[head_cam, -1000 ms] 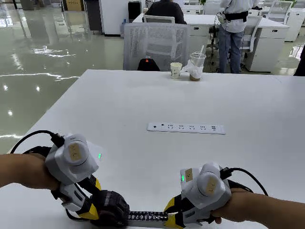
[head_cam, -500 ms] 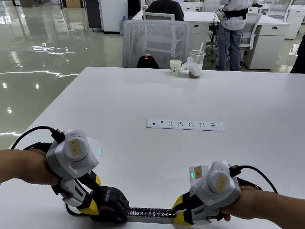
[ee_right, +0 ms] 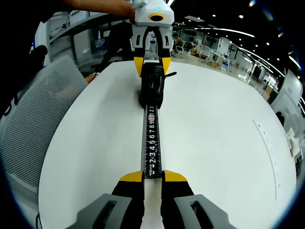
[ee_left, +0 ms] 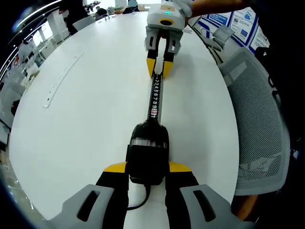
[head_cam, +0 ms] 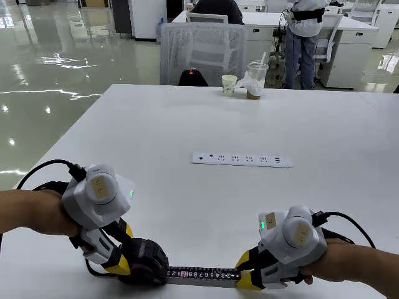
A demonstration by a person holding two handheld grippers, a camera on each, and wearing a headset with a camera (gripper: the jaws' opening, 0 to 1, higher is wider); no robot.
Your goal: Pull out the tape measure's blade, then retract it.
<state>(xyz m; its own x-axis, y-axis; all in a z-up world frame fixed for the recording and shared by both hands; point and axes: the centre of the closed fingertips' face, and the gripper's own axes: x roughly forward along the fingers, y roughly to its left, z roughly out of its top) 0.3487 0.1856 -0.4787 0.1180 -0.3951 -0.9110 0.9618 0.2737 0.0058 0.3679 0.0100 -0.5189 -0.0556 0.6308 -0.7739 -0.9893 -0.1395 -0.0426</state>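
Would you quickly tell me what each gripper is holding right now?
Left gripper: shut on the tape measure case.
Right gripper: shut on the blade tip.

Workbench rig: the left gripper and right gripper share one build. Each has a rounded pale-grey housing, a tan square label on top and a green indicator light (lit on both). The black jaws are yellow-tipped, and a black cable leaves each rear.

White table holds power strip, paper cup and tape measure.
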